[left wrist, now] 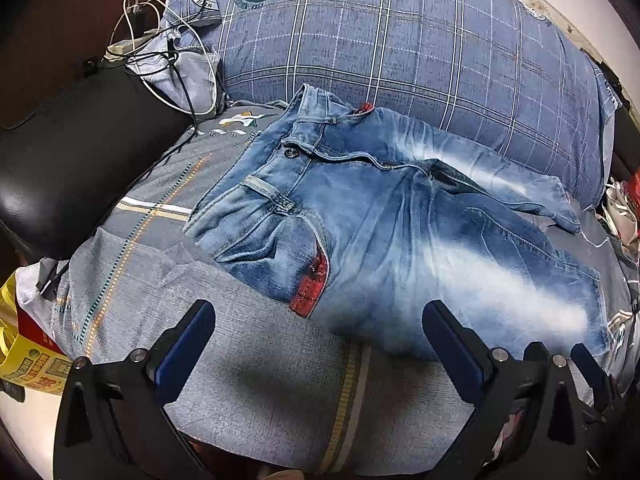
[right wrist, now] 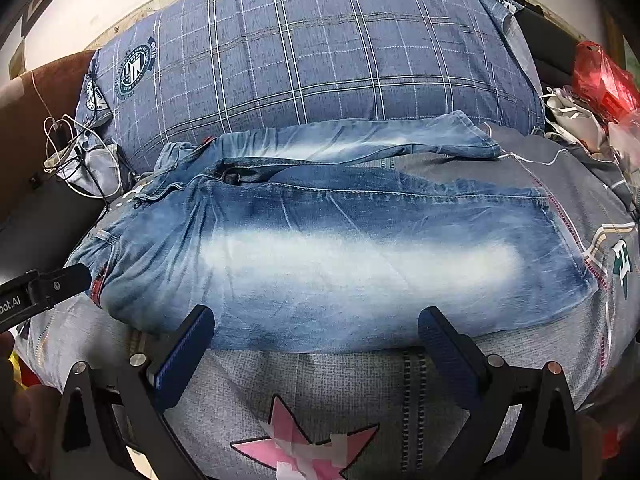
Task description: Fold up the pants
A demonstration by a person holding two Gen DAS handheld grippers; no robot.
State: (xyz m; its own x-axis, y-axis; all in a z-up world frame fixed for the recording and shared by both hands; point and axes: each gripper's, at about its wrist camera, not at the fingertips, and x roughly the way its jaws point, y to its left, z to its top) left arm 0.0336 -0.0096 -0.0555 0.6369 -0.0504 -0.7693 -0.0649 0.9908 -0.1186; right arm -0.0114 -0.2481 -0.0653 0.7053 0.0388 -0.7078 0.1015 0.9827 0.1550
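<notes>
Faded blue jeans (left wrist: 384, 232) lie spread on a grey patterned bedspread (left wrist: 272, 396), waistband to the left, legs to the right. They also show in the right wrist view (right wrist: 340, 256), with the far leg resting against a pillow. My left gripper (left wrist: 318, 328) is open and empty, at the near edge of the jeans below the red-lined pocket (left wrist: 312, 284). My right gripper (right wrist: 316, 332) is open and empty, at the near edge of the near leg. The left gripper's fingertip (right wrist: 72, 276) shows at the left of the right wrist view.
A large blue plaid pillow (left wrist: 400, 40) lies behind the jeans. White and black cables (left wrist: 160, 40) and a charger sit at the back left by a black cushion (left wrist: 80, 152). A yellow bag (left wrist: 24, 360) is at the left. Red plastic bags (right wrist: 600, 76) are at the right.
</notes>
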